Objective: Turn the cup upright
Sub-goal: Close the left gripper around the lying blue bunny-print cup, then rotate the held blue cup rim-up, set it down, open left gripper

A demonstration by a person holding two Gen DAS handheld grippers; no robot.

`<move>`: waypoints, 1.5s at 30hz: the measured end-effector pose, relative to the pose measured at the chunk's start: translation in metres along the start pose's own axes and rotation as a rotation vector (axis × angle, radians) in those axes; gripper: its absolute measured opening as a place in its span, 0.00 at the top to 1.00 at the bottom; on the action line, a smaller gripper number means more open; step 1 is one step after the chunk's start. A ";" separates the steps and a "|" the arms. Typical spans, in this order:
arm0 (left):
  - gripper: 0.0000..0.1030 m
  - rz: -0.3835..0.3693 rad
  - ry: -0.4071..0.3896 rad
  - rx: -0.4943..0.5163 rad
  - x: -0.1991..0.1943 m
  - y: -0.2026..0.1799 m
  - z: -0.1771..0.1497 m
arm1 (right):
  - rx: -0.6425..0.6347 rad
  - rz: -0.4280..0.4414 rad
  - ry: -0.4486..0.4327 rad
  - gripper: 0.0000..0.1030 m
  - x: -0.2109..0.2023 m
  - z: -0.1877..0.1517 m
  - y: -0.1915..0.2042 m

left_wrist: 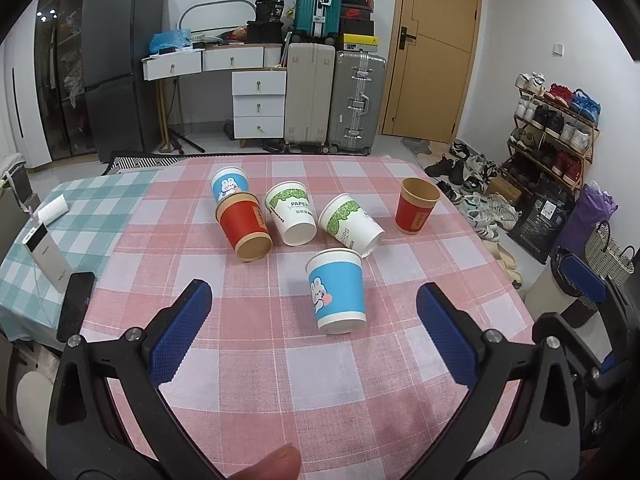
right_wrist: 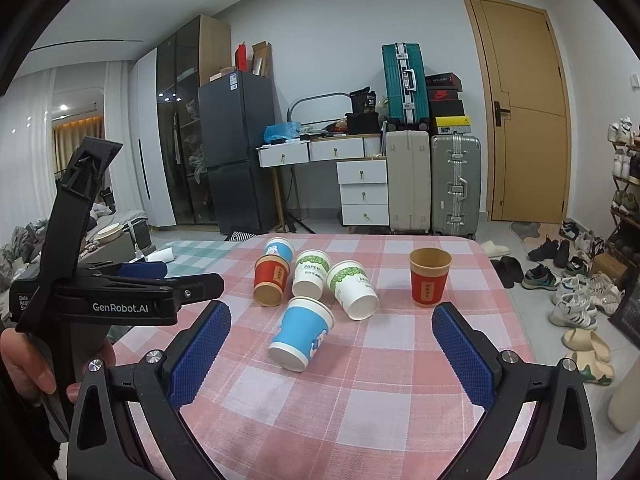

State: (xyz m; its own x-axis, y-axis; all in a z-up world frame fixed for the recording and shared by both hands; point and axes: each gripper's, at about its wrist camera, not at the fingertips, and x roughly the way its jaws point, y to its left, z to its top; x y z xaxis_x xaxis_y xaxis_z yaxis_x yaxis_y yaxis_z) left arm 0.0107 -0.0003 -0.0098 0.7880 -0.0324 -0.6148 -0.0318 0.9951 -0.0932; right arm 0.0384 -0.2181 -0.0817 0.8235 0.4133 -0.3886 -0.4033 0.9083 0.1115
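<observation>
Paper, thin-walled: the blue cup (left_wrist: 337,291) lies tipped at frame centre, just below the white cups (left_wrist: 352,225). Left gripper (left_wrist: 314,334) and right gripper (right_wrist: 332,354) both have jaws spread, holding nothing. Risk: over-squeezing could crush it; a glancing approach could roll it into its neighbours.

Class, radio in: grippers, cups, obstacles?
Left hand-held gripper open, right hand-held gripper open, both empty. Nearest blue cup lying tipped. Red cup upright. Nothing blocking.
</observation>
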 end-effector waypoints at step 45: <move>0.42 -0.149 0.356 -0.009 0.120 0.001 0.055 | 0.115 0.056 0.056 0.00 0.020 -0.014 -0.019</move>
State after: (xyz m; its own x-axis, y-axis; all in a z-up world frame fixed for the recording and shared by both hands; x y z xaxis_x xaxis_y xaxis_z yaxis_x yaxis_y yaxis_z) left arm 0.1394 0.0019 -0.0410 0.5220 -0.2086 -0.8271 0.0603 0.9762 -0.2082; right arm 0.0572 -0.2284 -0.1044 0.7759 0.4625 -0.4291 -0.3970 0.8865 0.2377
